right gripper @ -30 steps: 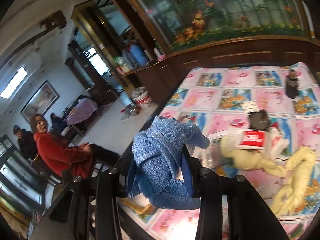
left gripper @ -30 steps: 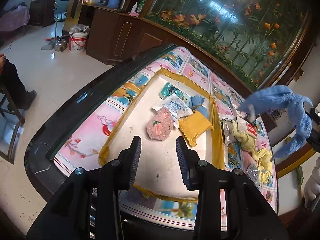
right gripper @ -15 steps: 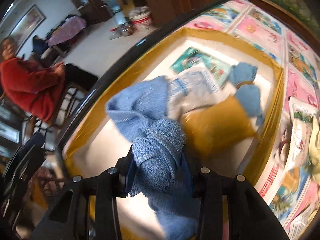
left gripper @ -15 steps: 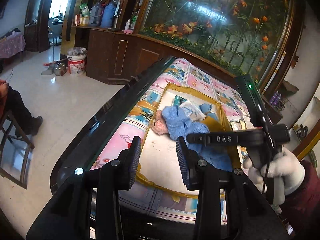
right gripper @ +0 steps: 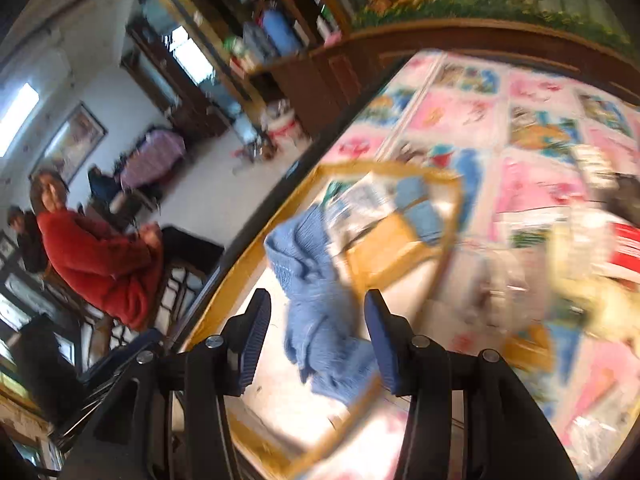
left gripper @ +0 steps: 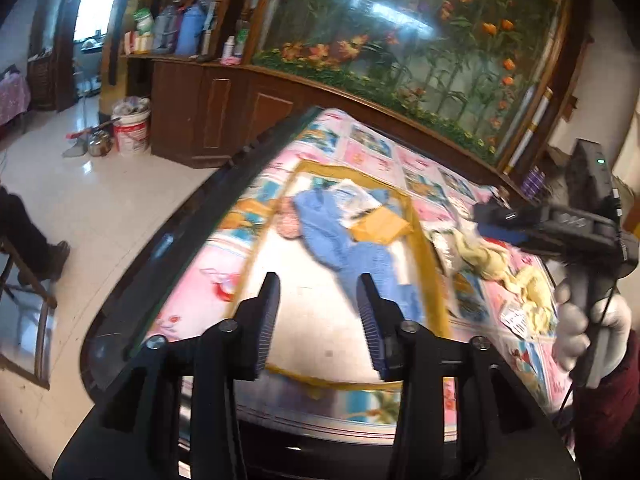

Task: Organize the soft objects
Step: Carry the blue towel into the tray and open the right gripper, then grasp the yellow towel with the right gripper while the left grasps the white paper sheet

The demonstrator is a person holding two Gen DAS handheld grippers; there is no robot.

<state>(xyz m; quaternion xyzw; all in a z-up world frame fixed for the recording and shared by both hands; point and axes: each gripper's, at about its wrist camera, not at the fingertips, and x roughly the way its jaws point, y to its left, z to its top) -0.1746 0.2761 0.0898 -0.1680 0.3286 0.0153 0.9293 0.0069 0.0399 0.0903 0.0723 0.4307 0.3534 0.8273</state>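
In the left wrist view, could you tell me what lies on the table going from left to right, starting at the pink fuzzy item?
Pink fuzzy item → blue knitted garment → mustard-yellow cloth → tray's yellow right rim → pale yellow soft toy → gloved hand.

Bench (left gripper: 188, 292) with cartoon-print cover carries a yellow-rimmed tray (left gripper: 430, 264) at centre; yellow cloths (left gripper: 496, 264) lie on the cover at its 3 o'clock.
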